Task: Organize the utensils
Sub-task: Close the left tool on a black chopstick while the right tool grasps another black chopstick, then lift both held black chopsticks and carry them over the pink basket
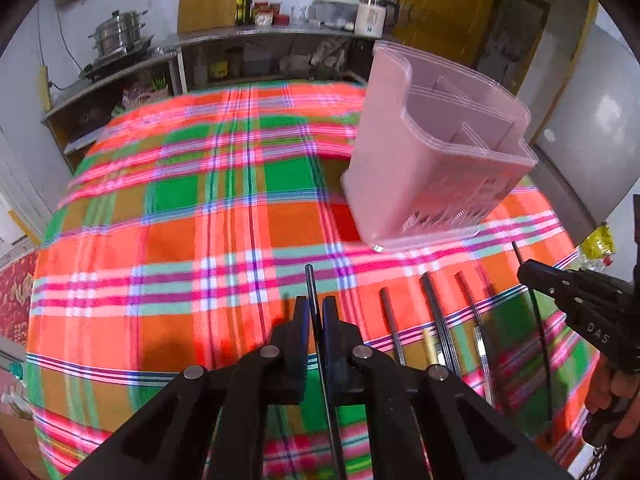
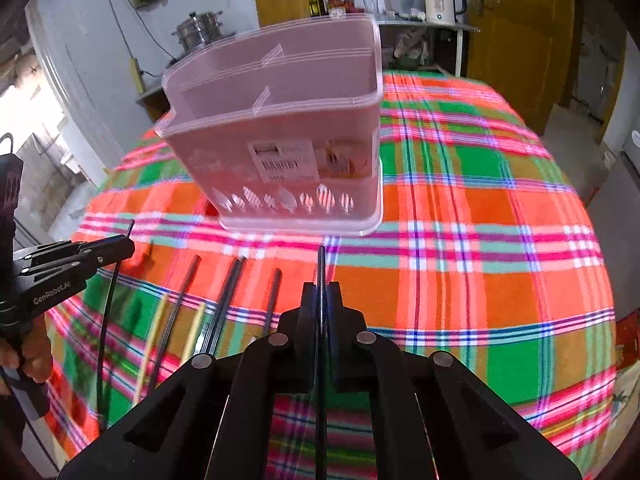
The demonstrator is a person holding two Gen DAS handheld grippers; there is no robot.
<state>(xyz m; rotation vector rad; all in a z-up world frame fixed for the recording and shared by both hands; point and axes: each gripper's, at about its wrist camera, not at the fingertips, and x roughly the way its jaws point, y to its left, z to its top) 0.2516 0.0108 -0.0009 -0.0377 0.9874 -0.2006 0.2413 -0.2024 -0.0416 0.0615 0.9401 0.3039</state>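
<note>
Plaid cloth (image 1: 192, 240) in orange, green and pink covers the table, with a kitchen shelf and steel pots behind. Each gripper is clamped on one black chopstick: the left gripper (image 1: 316, 308) pinches its chopstick (image 1: 311, 284) near the far end, and the right gripper (image 2: 321, 294) does likewise with its own chopstick (image 2: 321, 268), probably so both can be tipped into the pink utensil holder (image 2: 288, 120) standing just ahead. More chopsticks (image 2: 230, 300) lie in a row between the two grippers; nothing blocks the holder's open compartments.
</note>
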